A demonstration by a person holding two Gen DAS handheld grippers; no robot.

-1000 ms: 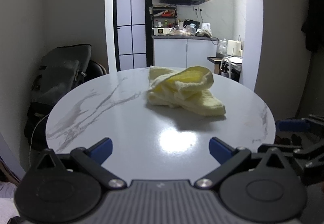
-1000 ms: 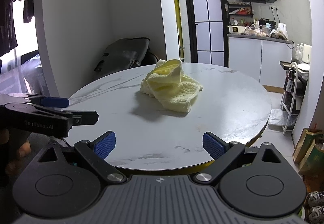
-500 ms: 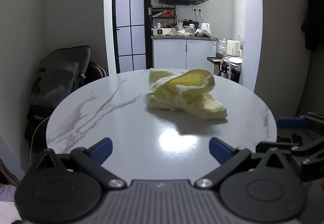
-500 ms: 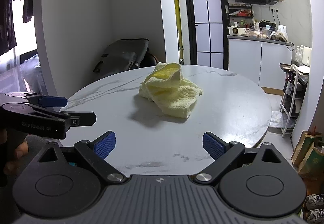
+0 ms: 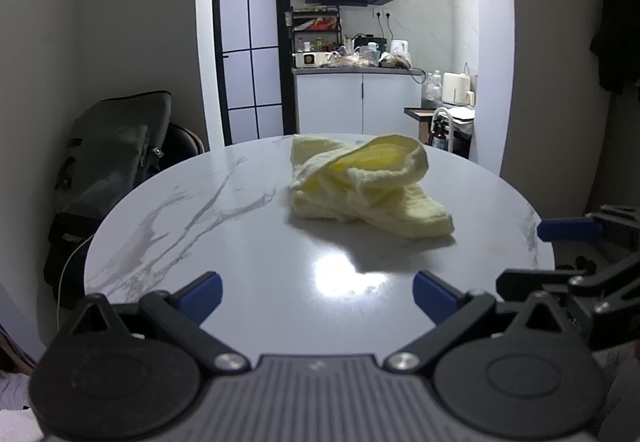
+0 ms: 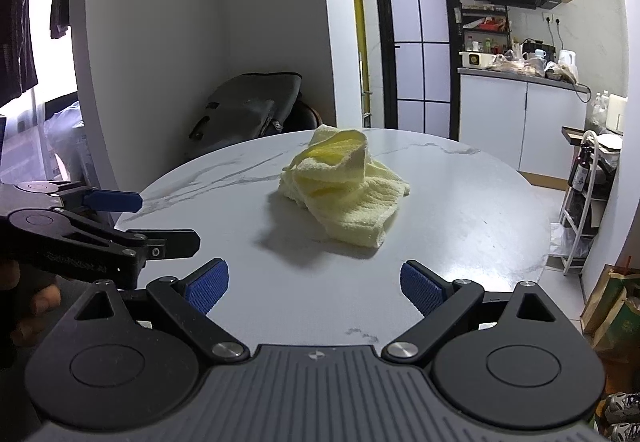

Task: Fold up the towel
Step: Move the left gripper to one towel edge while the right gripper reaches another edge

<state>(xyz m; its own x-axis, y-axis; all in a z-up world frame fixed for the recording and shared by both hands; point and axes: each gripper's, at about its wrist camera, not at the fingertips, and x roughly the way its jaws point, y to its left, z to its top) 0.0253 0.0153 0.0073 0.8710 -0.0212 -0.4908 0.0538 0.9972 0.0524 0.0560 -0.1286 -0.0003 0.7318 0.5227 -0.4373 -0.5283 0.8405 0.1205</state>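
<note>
A pale yellow towel (image 5: 368,186) lies crumpled in a loose heap near the middle of a round white marble table (image 5: 224,242). In the left wrist view my left gripper (image 5: 316,296) hovers over the near edge, open and empty, well short of the towel. In the right wrist view the towel (image 6: 344,186) lies ahead of my right gripper (image 6: 314,288), which is open with nothing between its blue pads. The left gripper (image 6: 132,218) shows at the left of that view, and the right gripper (image 5: 568,242) at the right edge of the left wrist view.
A dark grey bag (image 5: 108,162) sits on a chair against the wall behind the table. A kitchen counter (image 5: 356,72) with clutter and a glass-paned door (image 5: 252,42) lie beyond. A wire rack (image 6: 588,202) and paper bags (image 6: 612,306) stand on the floor right of the table.
Both grippers have crept forward toward the towel, which looks slightly larger and nearer in each view. The towel itself has not moved, and both grippers stay open.
</note>
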